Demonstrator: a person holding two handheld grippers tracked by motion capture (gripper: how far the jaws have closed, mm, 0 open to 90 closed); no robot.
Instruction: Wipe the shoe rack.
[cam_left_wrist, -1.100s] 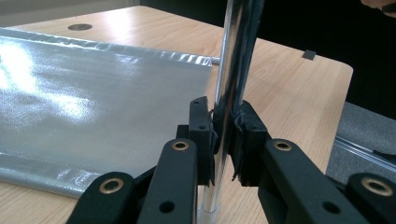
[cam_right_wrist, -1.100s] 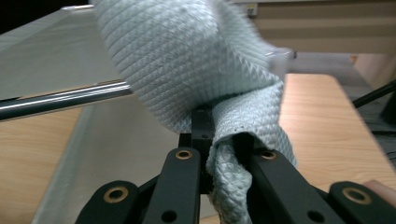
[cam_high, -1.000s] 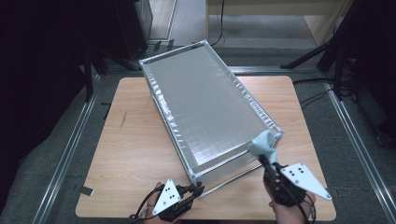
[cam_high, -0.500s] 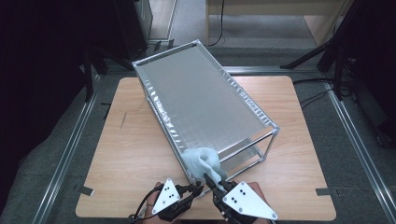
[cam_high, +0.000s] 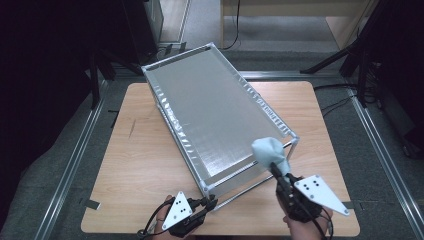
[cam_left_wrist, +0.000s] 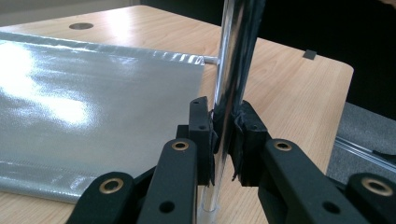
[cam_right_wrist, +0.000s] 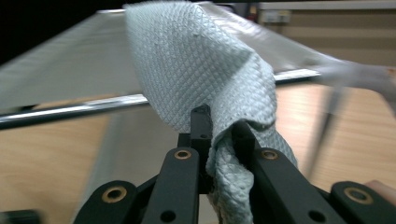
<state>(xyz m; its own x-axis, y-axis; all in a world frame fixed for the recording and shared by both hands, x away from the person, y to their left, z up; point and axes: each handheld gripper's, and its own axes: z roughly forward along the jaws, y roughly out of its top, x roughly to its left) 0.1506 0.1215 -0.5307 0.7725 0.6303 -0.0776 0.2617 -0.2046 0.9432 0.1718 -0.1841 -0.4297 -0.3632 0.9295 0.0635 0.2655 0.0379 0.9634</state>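
Two grips in play. Left hand-held gripper (cam_left_wrist: 223, 140) is clamped on the near corner post (cam_left_wrist: 231, 84) of a chrome tube-framed rack with a silvery sheet top (cam_high: 210, 112), standing skewed across the wooden tabletop (cam_high: 140, 165). Right hand-held gripper (cam_right_wrist: 219, 133) pinches a bunched pale-blue waffle-weave cloth (cam_right_wrist: 196, 65) at the rack's near right corner. Cloth: soft, light, limp; best held by a gathered fold. Rack: stiff, probably light, tubes slick; take hold low on a post.

Soft overhead light, dark surroundings. Glare streaks the silver sheet (cam_left_wrist: 70, 107) left of the left gripper (cam_left_wrist: 223, 135); behind the right gripper (cam_right_wrist: 219, 135), everything smears in motion blur.
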